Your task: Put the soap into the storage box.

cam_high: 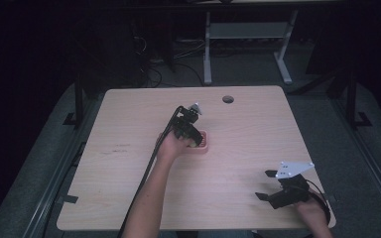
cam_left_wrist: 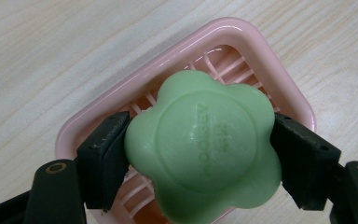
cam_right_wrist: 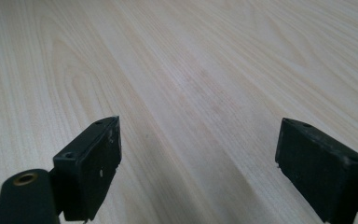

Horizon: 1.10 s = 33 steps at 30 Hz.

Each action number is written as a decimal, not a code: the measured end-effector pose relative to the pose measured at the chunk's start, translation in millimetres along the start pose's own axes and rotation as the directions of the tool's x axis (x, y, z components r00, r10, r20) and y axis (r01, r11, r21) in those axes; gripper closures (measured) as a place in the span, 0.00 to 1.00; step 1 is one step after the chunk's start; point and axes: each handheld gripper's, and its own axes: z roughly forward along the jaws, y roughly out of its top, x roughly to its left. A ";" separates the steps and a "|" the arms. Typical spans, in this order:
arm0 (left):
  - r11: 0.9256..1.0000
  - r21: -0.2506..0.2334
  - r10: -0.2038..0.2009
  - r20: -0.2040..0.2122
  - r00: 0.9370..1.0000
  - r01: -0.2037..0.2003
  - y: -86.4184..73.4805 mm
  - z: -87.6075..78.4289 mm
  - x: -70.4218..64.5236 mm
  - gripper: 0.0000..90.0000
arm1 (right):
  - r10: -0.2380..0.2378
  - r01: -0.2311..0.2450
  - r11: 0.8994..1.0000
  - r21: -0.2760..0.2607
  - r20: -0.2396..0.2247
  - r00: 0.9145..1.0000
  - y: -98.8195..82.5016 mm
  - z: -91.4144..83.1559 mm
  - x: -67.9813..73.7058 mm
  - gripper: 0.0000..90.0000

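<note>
Clamping a green flower-shaped soap [cam_left_wrist: 204, 149] between its two black jaws, the left gripper [cam_left_wrist: 200, 149] hangs directly over a pink slatted soap dish [cam_left_wrist: 121, 100]. Each jaw presses against one side of the soap, whose embossed face is turned toward the camera in the left gripper view; whether its underside touches the slats of the dish cannot be told. In the high view the left gripper [cam_high: 192, 139] sits at the pink soap dish [cam_high: 204, 147] near the middle of the light wooden surface [cam_high: 129, 168], the forearm reaching in from the bottom edge and a black cable trailing back along it. The right gripper [cam_high: 264, 185] rests low near the front right corner of the surface, well apart from the dish, its jaws spread wide with nothing between them; in the right gripper view bare wood grain [cam_right_wrist: 196, 93] lies ahead of them.
</note>
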 end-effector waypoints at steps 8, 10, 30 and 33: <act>1.000 -0.002 -0.002 0.000 1.000 0.002 -3.0 -3.3 2.5 0.27 | -0.001 0.001 1.000 0.001 0.000 1.000 0.2 -0.2 0.2 0.15; 1.000 0.003 0.004 0.004 1.000 -0.004 -3.6 -3.6 2.6 0.27 | -0.001 0.001 1.000 -0.001 -0.001 1.000 0.2 0.5 0.3 0.15; 1.000 -0.011 0.008 0.008 1.000 -0.008 -6.6 -12.9 2.8 0.25 | -0.005 0.005 1.000 0.004 0.000 1.000 0.2 0.6 -0.3 0.15; 1.000 -0.016 0.011 0.005 1.000 -0.010 -7.4 -16.2 3.3 0.24 | -0.003 0.003 1.000 0.001 0.000 1.000 0.2 0.1 -0.5 0.15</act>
